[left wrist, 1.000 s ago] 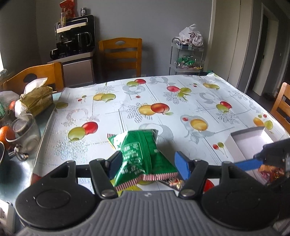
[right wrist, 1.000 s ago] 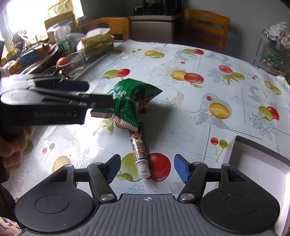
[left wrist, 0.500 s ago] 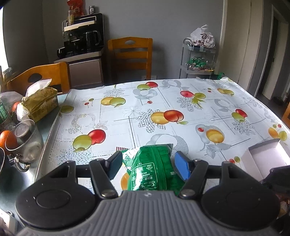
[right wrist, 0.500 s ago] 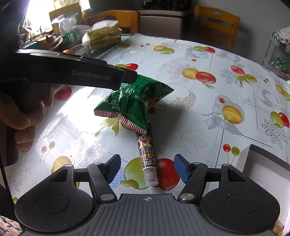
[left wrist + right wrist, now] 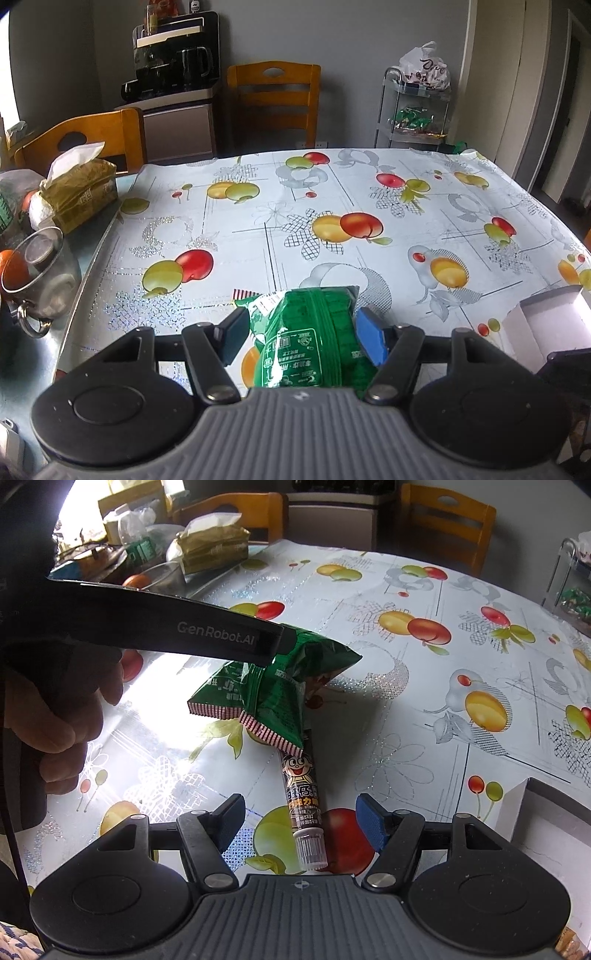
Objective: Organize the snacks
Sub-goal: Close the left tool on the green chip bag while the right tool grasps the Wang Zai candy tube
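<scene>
Left gripper (image 5: 303, 332) is hovering with fingers (image 5: 371, 339) spread wide; right gripper (image 5: 299, 819) is hanging low, fingers (image 5: 369, 821) parted too.

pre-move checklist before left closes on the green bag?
1. Green snack bag between the left gripper fingers: ok.
2. Left jaws closed on the bag: not ok, a gap shows on the left side.
3. Tube snack clear of the bag: not ok, its far end lies under the bag.
4. Right gripper open, empty: ok.
5. White box has room: cannot tell, only partly in view.
</scene>
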The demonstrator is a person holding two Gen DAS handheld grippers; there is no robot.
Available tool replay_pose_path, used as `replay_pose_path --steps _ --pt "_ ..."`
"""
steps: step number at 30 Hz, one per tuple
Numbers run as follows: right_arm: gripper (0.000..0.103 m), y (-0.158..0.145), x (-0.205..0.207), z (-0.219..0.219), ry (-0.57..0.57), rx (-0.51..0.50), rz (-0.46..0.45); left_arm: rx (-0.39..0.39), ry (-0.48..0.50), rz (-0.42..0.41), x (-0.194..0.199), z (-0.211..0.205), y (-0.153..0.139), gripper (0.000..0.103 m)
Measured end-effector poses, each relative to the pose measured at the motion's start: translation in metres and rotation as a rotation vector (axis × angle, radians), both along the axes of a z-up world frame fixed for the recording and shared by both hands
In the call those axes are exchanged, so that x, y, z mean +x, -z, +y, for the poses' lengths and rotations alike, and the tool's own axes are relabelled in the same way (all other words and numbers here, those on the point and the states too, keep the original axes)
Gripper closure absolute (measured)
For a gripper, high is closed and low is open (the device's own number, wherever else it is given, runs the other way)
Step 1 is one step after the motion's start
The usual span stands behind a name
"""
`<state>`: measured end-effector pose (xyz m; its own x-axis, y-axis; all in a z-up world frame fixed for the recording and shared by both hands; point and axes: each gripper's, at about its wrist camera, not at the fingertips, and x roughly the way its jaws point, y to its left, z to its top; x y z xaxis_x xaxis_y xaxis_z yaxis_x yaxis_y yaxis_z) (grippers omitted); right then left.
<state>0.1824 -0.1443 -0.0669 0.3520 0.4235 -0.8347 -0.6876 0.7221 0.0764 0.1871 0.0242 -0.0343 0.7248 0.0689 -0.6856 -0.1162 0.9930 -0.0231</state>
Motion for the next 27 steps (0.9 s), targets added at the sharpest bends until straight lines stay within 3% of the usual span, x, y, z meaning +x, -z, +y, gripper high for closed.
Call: replay_pose_path --steps 11,27 --pt "0.035 0.008 0.002 0.007 -0.027 -0.022 -0.008 -0.021 -0.006 0.035 0.017 -0.001 0.014 0.039" --pt "0.036 0.022 0.005 0.016 -0.073 -0.098 -0.045 -0.038 -0.021 0.065 0.035 -0.003 0.026 0.025"
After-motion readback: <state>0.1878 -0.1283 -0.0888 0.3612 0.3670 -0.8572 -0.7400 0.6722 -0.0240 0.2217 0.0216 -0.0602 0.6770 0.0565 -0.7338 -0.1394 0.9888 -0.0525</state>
